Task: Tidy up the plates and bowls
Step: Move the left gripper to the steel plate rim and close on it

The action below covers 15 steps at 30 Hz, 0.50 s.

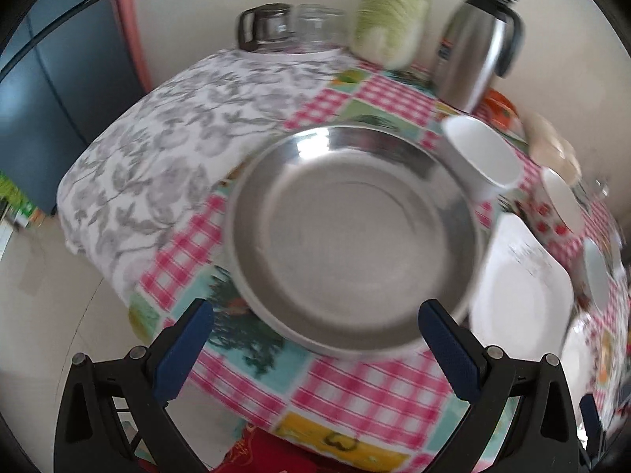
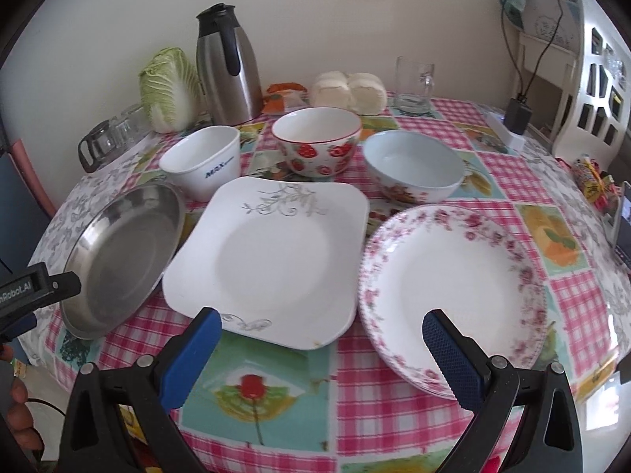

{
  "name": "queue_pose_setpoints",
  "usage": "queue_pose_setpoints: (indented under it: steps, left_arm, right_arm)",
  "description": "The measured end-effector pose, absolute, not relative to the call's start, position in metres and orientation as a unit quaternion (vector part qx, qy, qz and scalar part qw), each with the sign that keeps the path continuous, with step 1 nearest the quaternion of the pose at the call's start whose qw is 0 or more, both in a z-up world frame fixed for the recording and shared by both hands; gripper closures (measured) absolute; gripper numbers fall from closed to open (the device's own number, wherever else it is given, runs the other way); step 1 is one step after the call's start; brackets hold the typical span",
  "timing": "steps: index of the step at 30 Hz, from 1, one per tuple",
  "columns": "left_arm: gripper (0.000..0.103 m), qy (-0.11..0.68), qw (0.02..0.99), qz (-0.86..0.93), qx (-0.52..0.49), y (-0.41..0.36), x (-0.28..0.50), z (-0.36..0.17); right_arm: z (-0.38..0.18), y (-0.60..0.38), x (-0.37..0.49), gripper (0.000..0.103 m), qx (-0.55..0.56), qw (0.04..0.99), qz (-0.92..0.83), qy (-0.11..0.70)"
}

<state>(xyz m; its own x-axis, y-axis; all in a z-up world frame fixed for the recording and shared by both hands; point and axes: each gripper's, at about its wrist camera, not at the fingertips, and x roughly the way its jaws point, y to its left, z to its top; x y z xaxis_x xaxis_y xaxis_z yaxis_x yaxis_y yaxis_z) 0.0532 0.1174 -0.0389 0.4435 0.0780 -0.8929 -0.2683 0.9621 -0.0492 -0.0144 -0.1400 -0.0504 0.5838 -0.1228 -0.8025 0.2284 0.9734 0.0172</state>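
Observation:
A steel plate (image 1: pixel 355 232) lies on the checked tablecloth; it also shows at the left of the right wrist view (image 2: pixel 122 252). My left gripper (image 1: pixel 315 331) is open just in front of its near rim. A square white plate (image 2: pixel 272 256) lies in the middle and a round floral plate (image 2: pixel 453 291) to its right. Behind them stand a white bowl (image 2: pixel 205 165), a strawberry bowl (image 2: pixel 315 142) and a pale floral bowl (image 2: pixel 414 169). My right gripper (image 2: pixel 321 339) is open and empty above the near edges of the square and floral plates.
A steel thermos jug (image 2: pixel 228 67), a cabbage (image 2: pixel 167 90), glass jars (image 2: pixel 110 138), a glass mug (image 2: pixel 414 84) and white buns (image 2: pixel 349 90) stand along the back by the wall. A white chair (image 2: pixel 587 90) is at the right. The table edge (image 1: pixel 130 307) drops off near left.

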Motion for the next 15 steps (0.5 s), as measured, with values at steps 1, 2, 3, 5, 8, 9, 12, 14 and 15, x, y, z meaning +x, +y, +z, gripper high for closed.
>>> queue_pose_setpoints:
  steps: [1, 2, 3, 5, 8, 9, 12, 14, 15]
  left_arm:
    - [0.000, 0.519, 0.842, 0.107, -0.102, 0.124, 0.056, -0.040]
    - [0.000, 0.519, 0.840, 0.111, -0.111, 0.129, 0.057, -0.042]
    - [0.000, 0.520, 0.838, 0.113, -0.122, 0.135, 0.058, -0.044]
    - [0.000, 0.524, 0.831, 0.116, -0.147, 0.146, 0.062, -0.047]
    - [0.000, 0.531, 0.819, 0.117, -0.185, 0.161, 0.068, -0.055]
    - [0.000, 0.532, 0.816, 0.118, -0.192, 0.165, 0.069, -0.058]
    - [0.000, 0.534, 0.814, 0.118, -0.195, 0.172, 0.073, -0.063]
    - [0.000, 0.533, 0.815, 0.117, -0.197, 0.178, 0.077, -0.067]
    - [0.000, 0.531, 0.816, 0.116, -0.197, 0.181, 0.079, -0.068]
  right_arm:
    - [-0.052, -0.138, -0.011, 0.000, 0.060, 0.888, -0.098, 0.446]
    - [-0.053, -0.136, -0.008, 0.000, 0.061, 0.887, -0.097, 0.447]
    - [-0.055, -0.134, -0.006, 0.000, 0.061, 0.887, -0.094, 0.448]
    - [-0.058, -0.130, -0.001, 0.000, 0.063, 0.886, -0.087, 0.451]
    - [-0.060, -0.122, 0.006, 0.000, 0.059, 0.888, -0.074, 0.449]
    - [-0.061, -0.118, 0.009, 0.000, 0.057, 0.890, -0.068, 0.447]
    - [-0.065, -0.108, 0.016, 0.000, 0.051, 0.892, -0.056, 0.446]
    - [-0.068, -0.103, 0.022, 0.000, 0.050, 0.892, -0.050, 0.447]
    - [-0.070, -0.100, 0.024, 0.000, 0.050, 0.892, -0.049, 0.447]
